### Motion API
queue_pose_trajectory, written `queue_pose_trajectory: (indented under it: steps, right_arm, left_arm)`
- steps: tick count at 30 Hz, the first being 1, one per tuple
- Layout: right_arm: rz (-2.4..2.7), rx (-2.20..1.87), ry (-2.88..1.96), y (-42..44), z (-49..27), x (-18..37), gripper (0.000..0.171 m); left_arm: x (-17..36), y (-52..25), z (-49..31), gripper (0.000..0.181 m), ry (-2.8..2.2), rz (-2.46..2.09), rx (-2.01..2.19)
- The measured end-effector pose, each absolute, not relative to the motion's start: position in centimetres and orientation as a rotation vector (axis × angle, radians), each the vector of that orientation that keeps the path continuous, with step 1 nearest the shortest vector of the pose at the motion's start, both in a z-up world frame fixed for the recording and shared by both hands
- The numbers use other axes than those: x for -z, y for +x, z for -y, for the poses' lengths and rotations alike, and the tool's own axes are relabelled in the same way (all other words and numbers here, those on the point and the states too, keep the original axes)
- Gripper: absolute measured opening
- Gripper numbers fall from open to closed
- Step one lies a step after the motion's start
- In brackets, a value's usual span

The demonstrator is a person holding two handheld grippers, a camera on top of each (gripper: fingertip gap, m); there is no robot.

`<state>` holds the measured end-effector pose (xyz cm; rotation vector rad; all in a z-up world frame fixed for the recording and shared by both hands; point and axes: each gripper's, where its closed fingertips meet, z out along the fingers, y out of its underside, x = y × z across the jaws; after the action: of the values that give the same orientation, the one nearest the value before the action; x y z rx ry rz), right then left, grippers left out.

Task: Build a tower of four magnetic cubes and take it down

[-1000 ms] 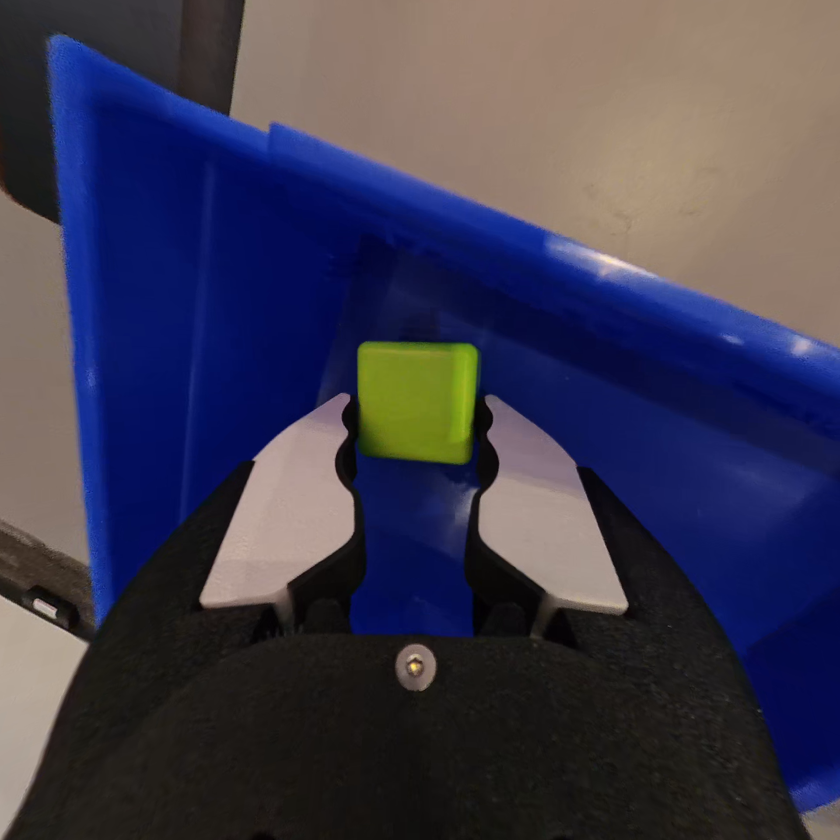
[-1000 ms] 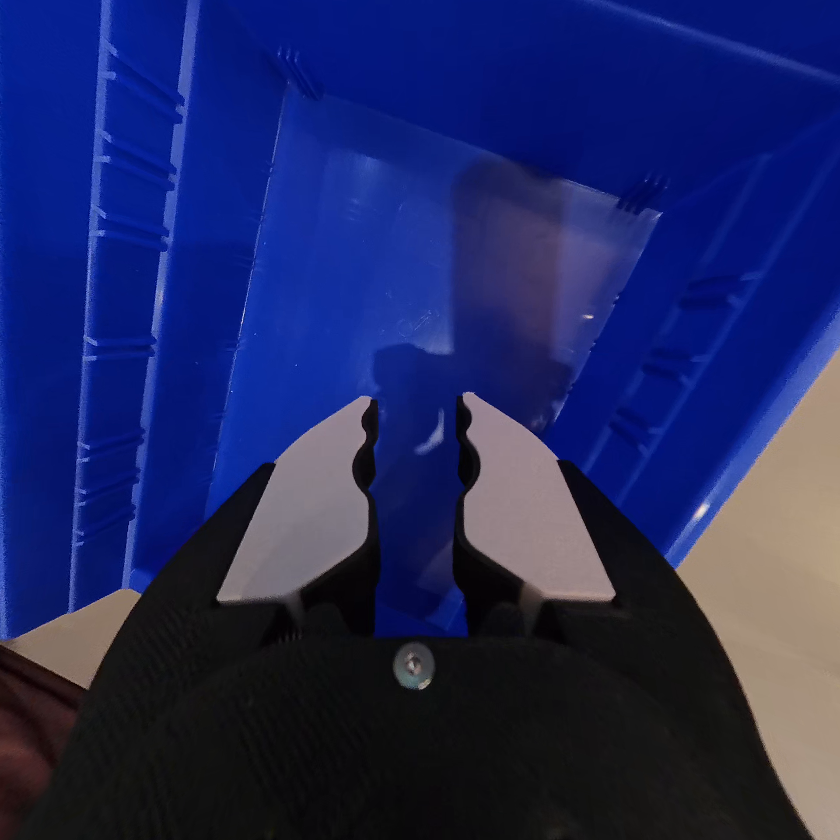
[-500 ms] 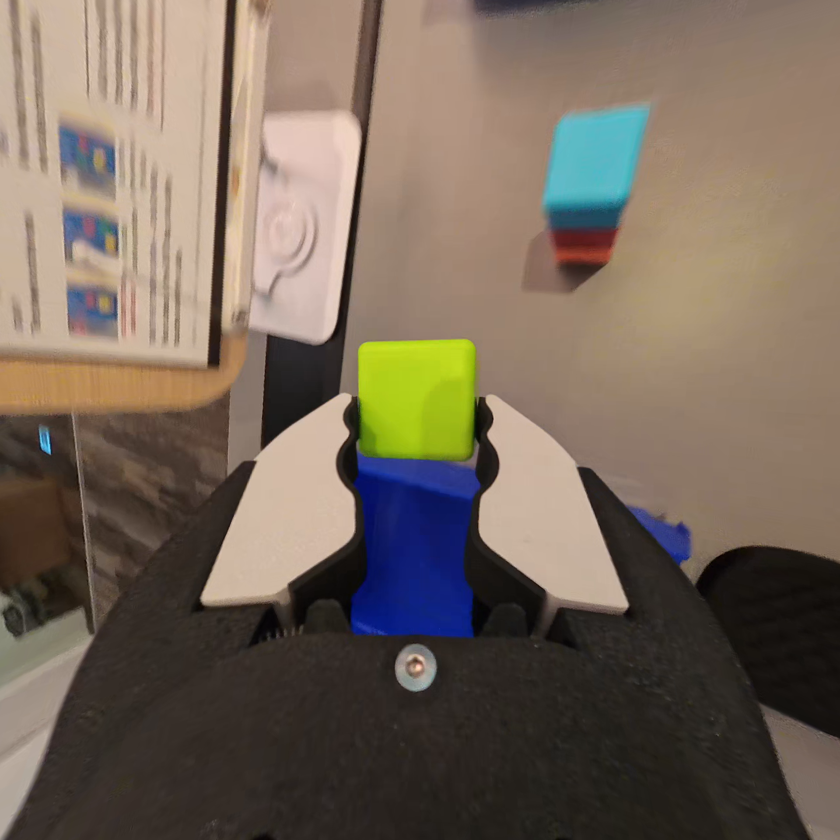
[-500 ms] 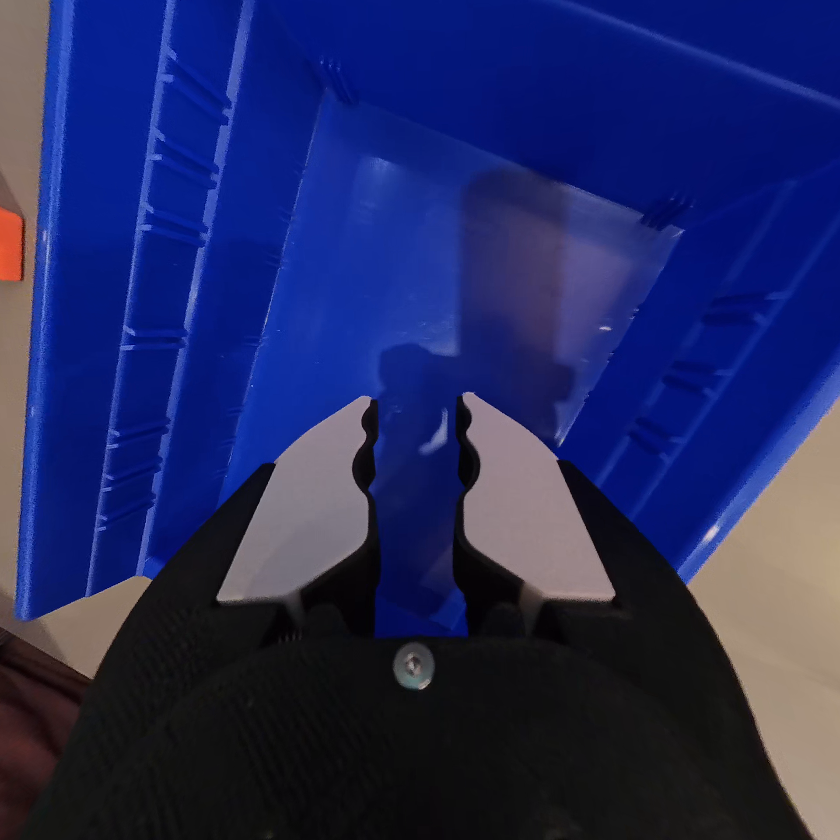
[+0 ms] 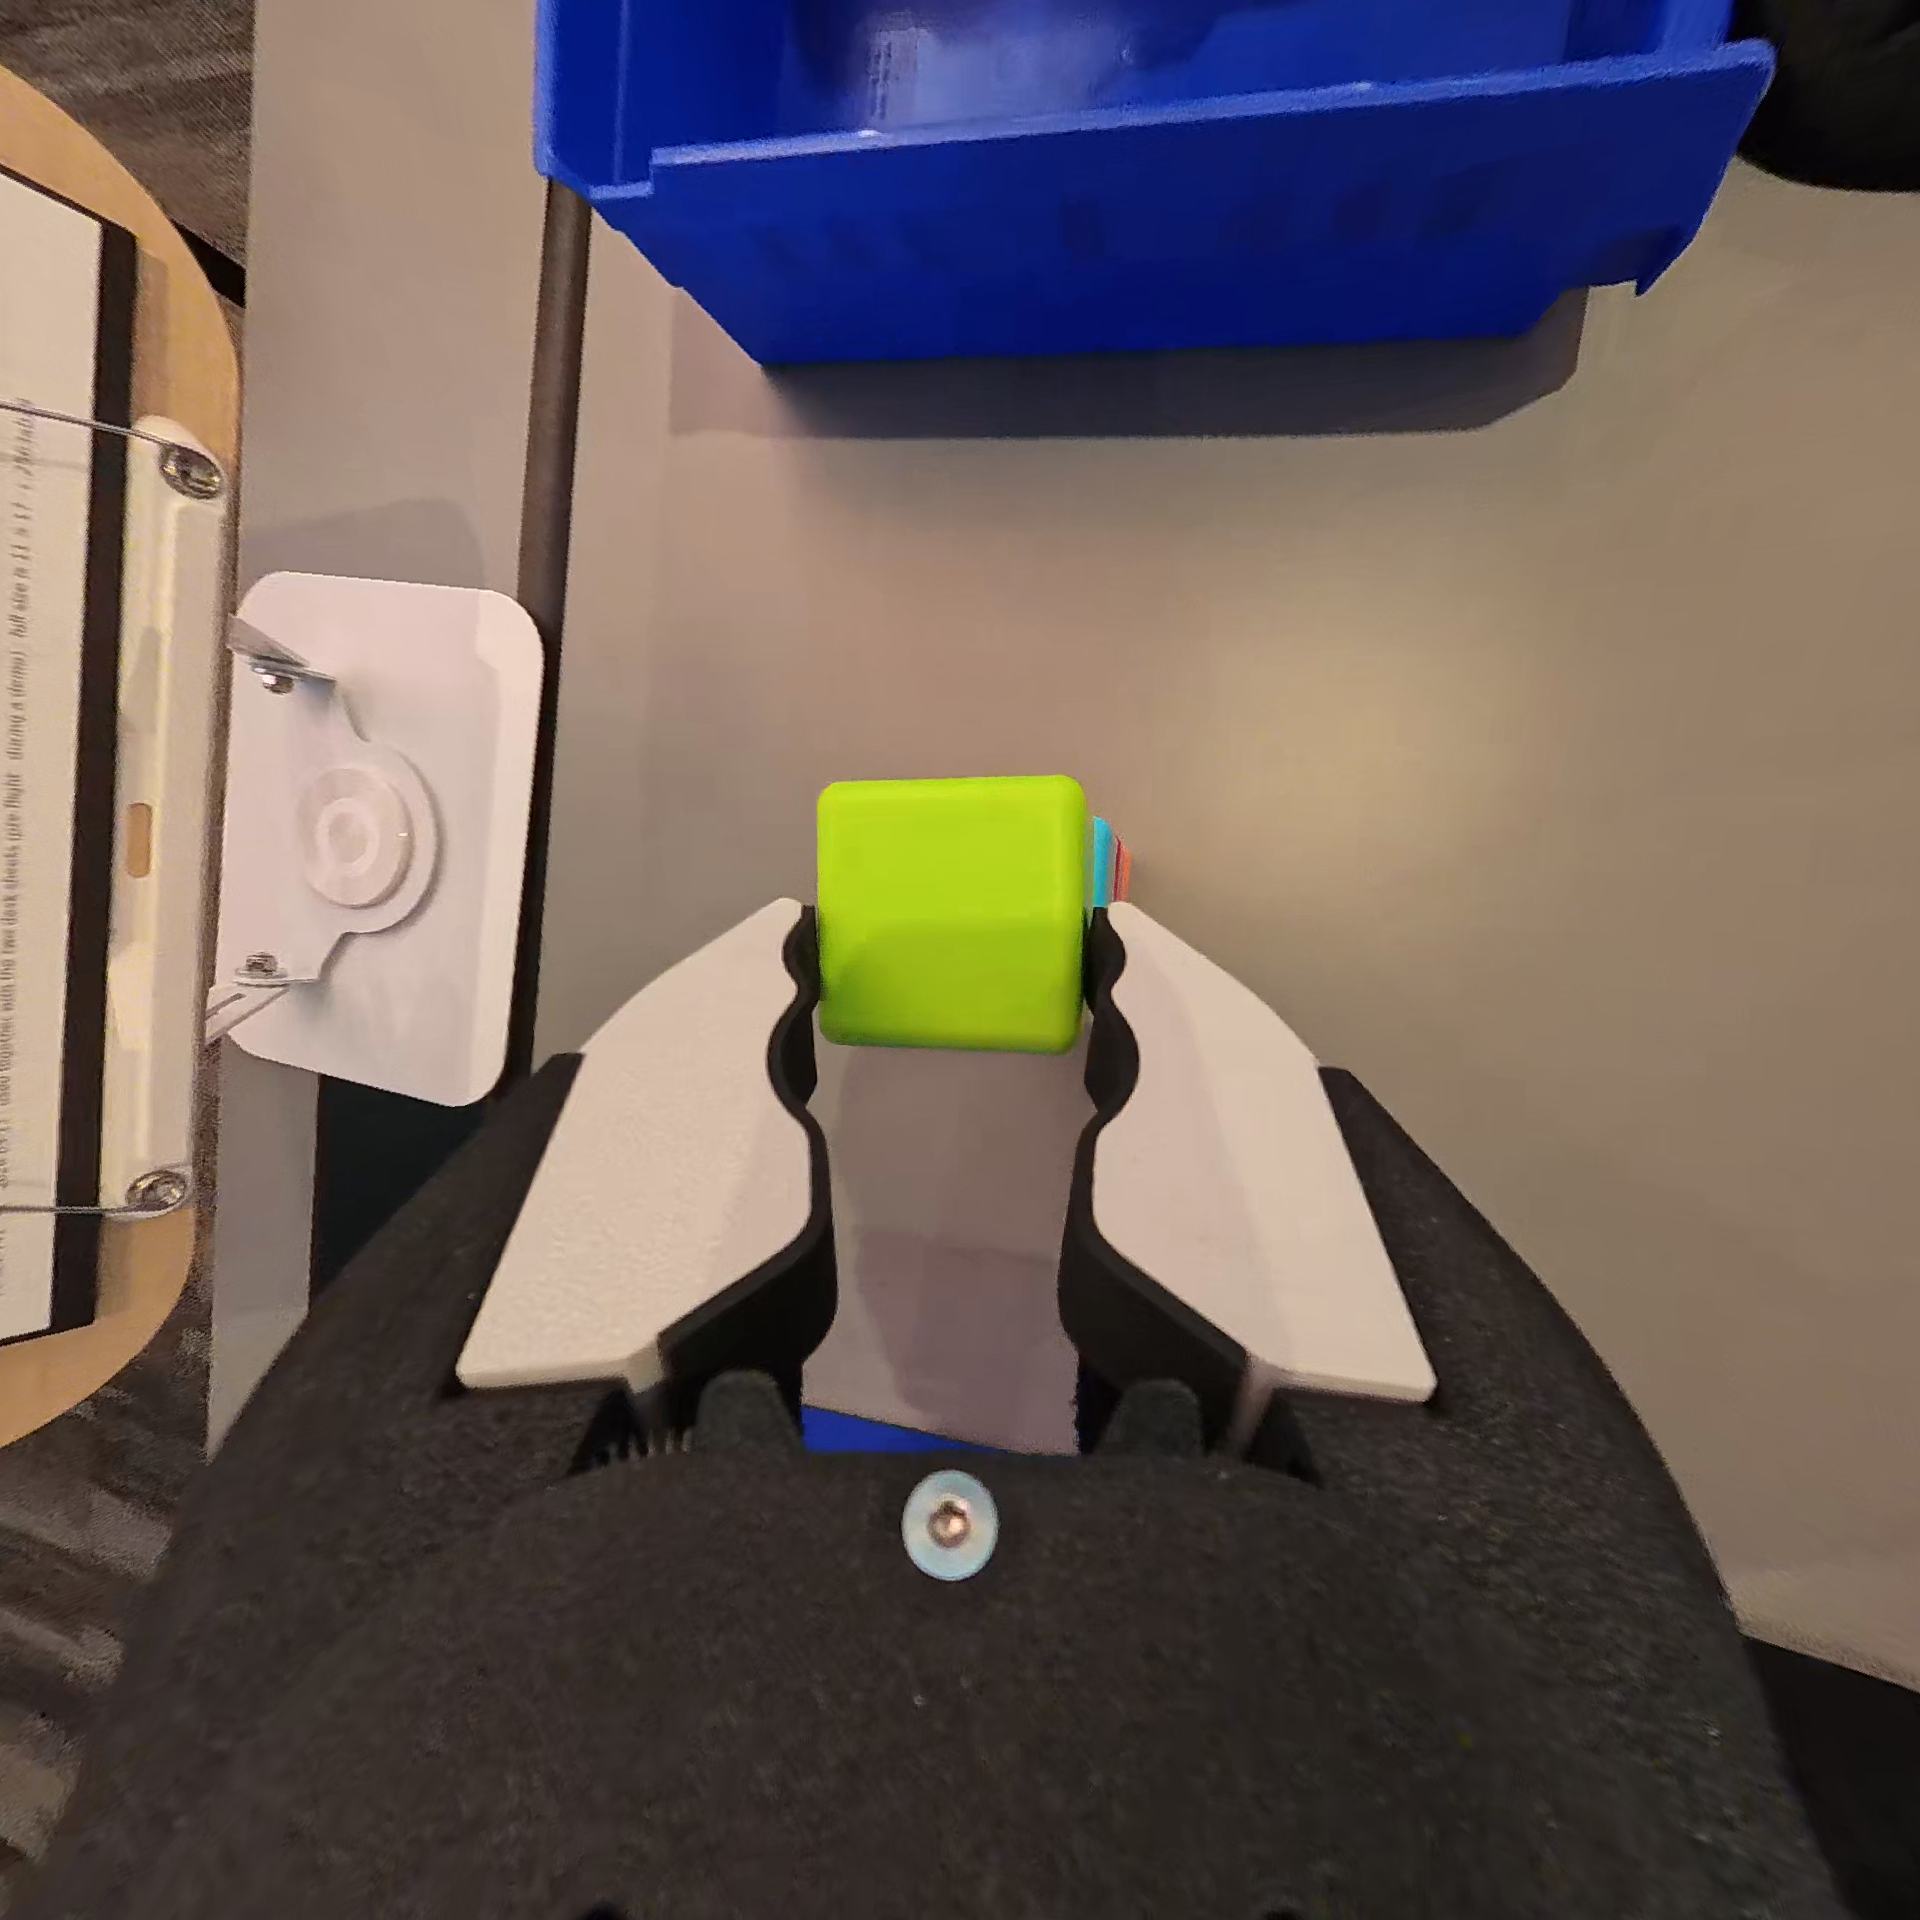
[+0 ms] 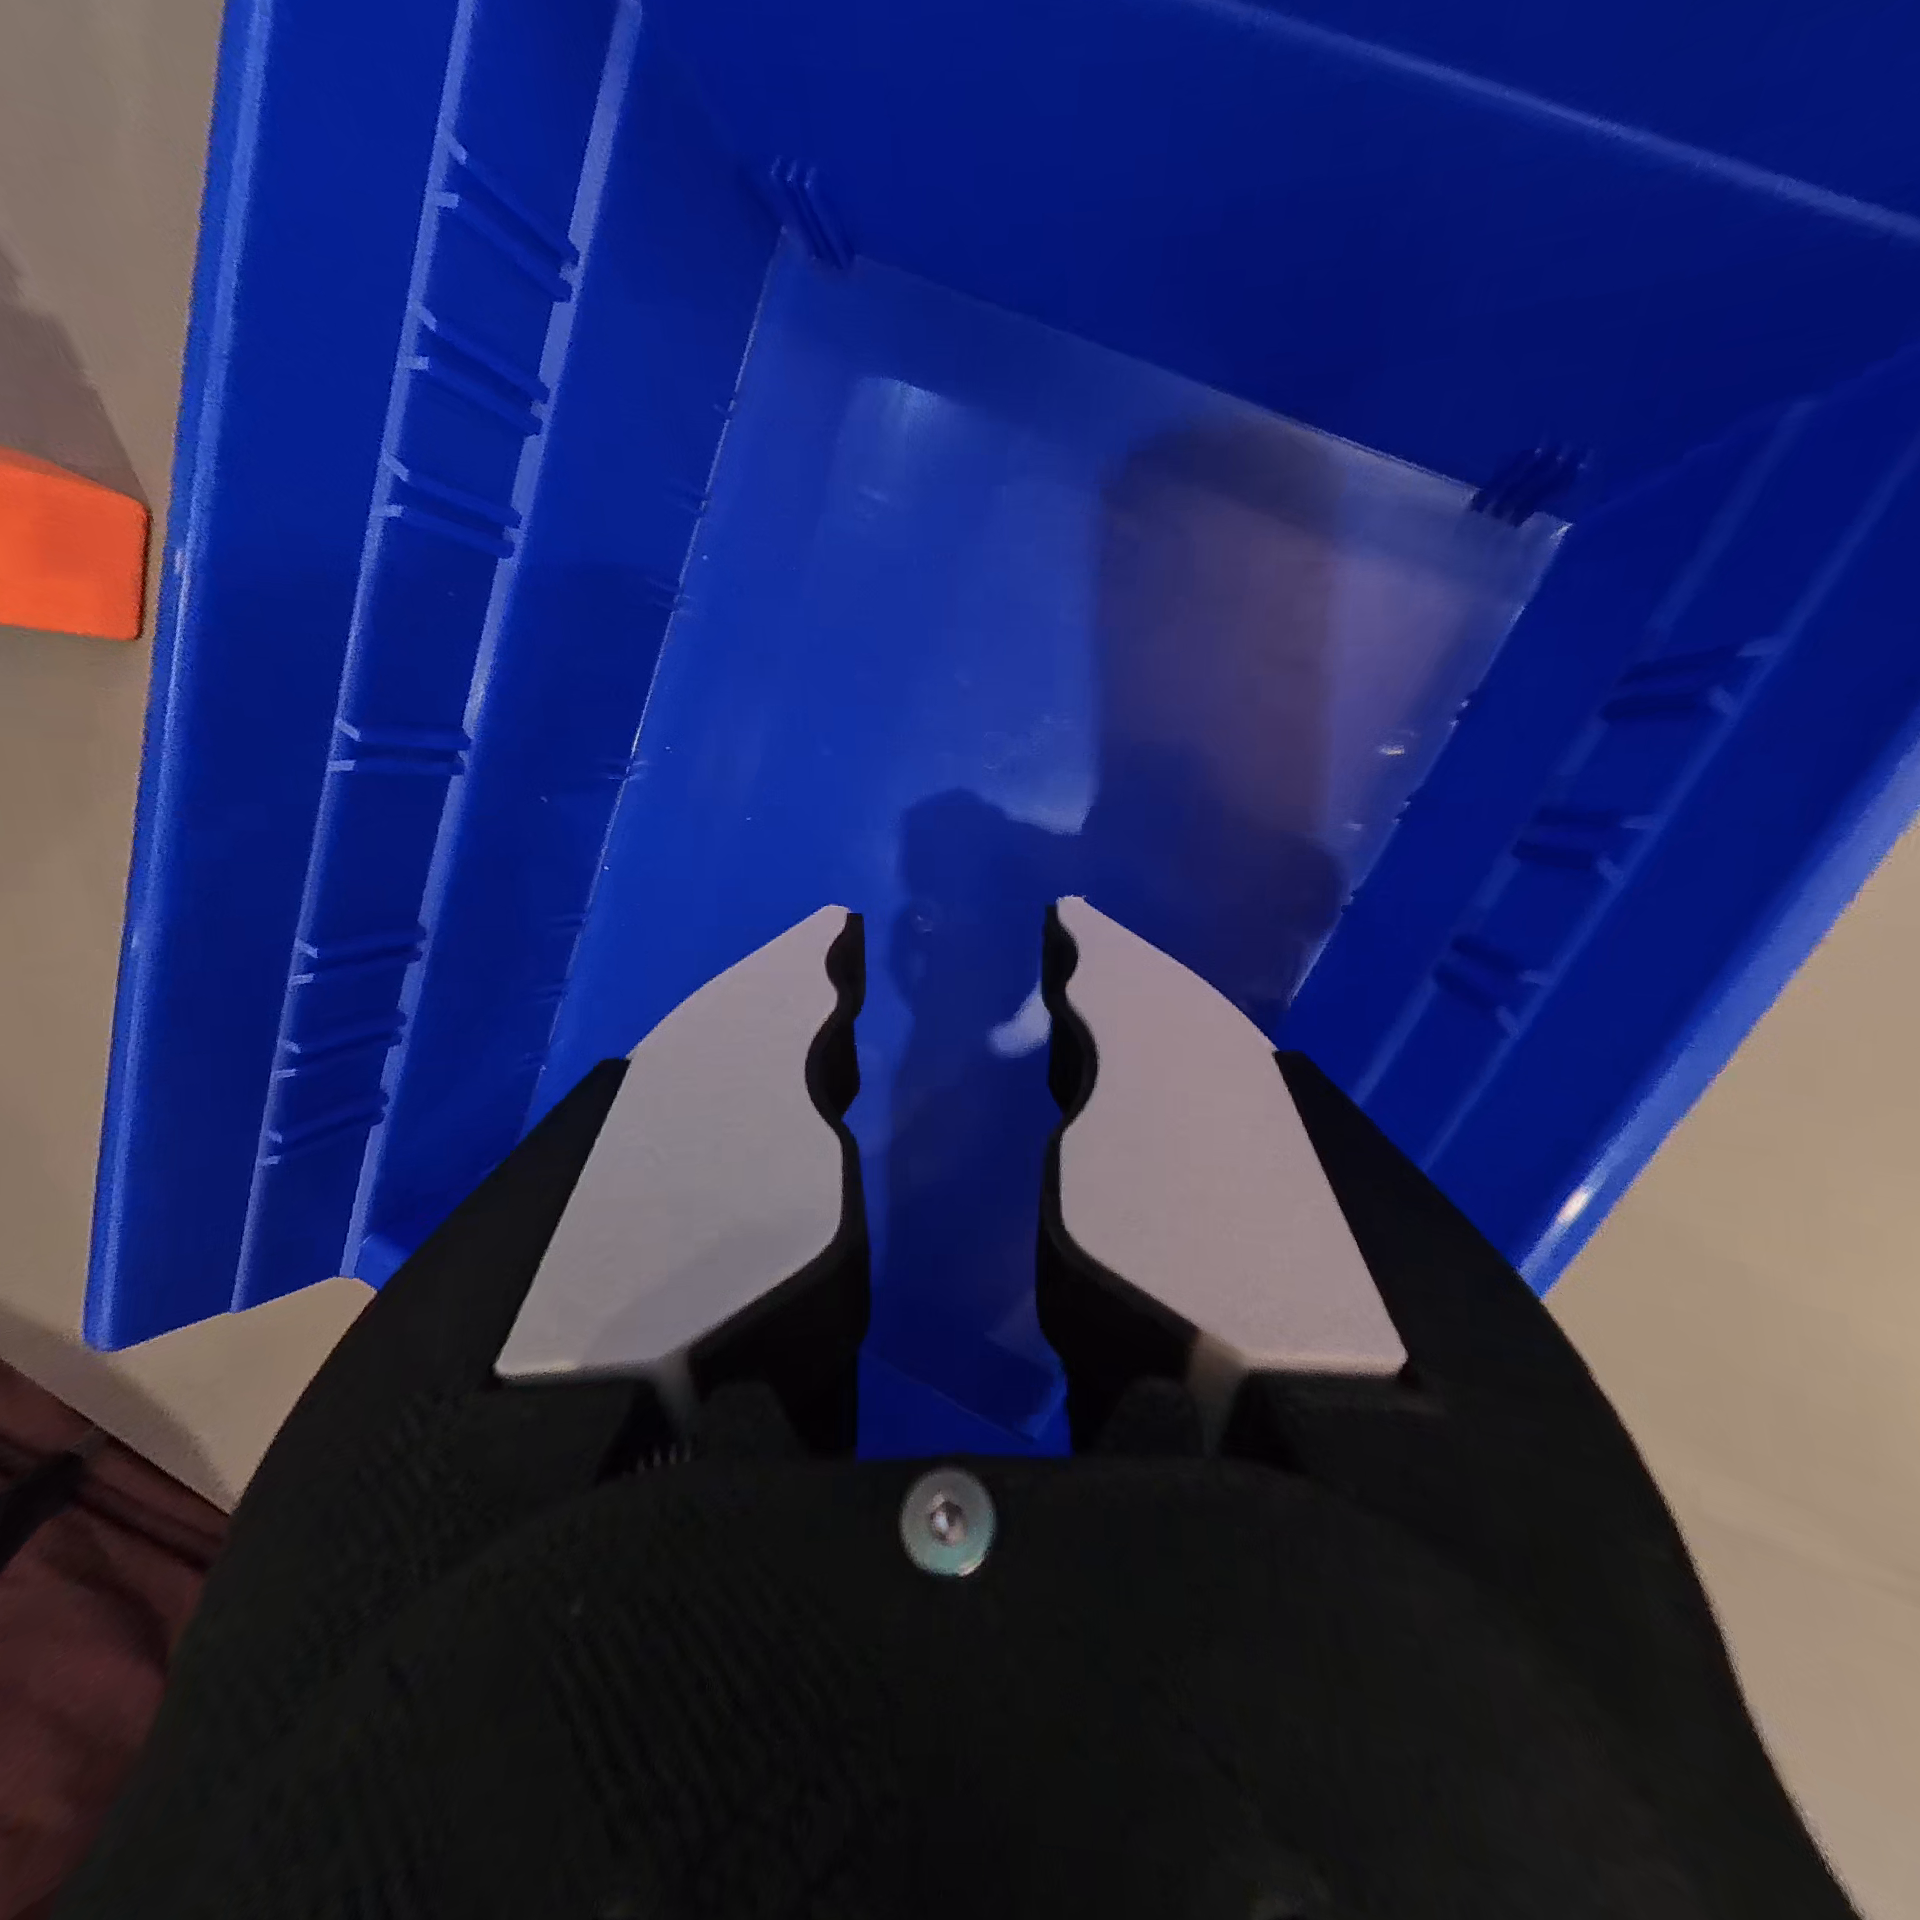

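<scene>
I've swung my left gripper (image 5: 951,914) over the stack; it clenches the smooth, rounded lime cube (image 5: 948,909). My right gripper (image 6: 951,920) gapes empty above the glossy blue bin (image 6: 416,727).

Left gripper (image 5: 951,914): textured black housing, pale grey wedge-shaped fingers (image 5: 665,1143), wavy black inner pads, one silver hex screw (image 5: 949,1524) at centre. Right gripper (image 6: 954,920): identical build, matching screw (image 6: 943,1524).
</scene>
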<state>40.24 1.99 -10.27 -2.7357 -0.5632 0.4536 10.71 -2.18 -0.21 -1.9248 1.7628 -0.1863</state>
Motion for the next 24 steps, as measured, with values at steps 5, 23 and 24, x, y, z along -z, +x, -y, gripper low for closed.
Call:
queue_pose_trajectory:
  steps: [5,23,24]
  right_arm:
    - [0.556,-0.475,-2.738,40.4,-1.9,10.4,0.035]
    - [0.604,-0.432,-2.696,39.2,-2.1,9.2,0.034]
    - [0.606,-0.430,-2.694,39.2,-2.1,9.1,0.034]
  left_arm:
    - [1.6,10.8,2.8,0.049,-1.918,-1.841,0.153]
    - [2.5,9.1,2.2,0.076,-1.793,-0.928,0.503]
    - [3.0,9.1,2.2,0.076,-1.781,-0.919,0.517]
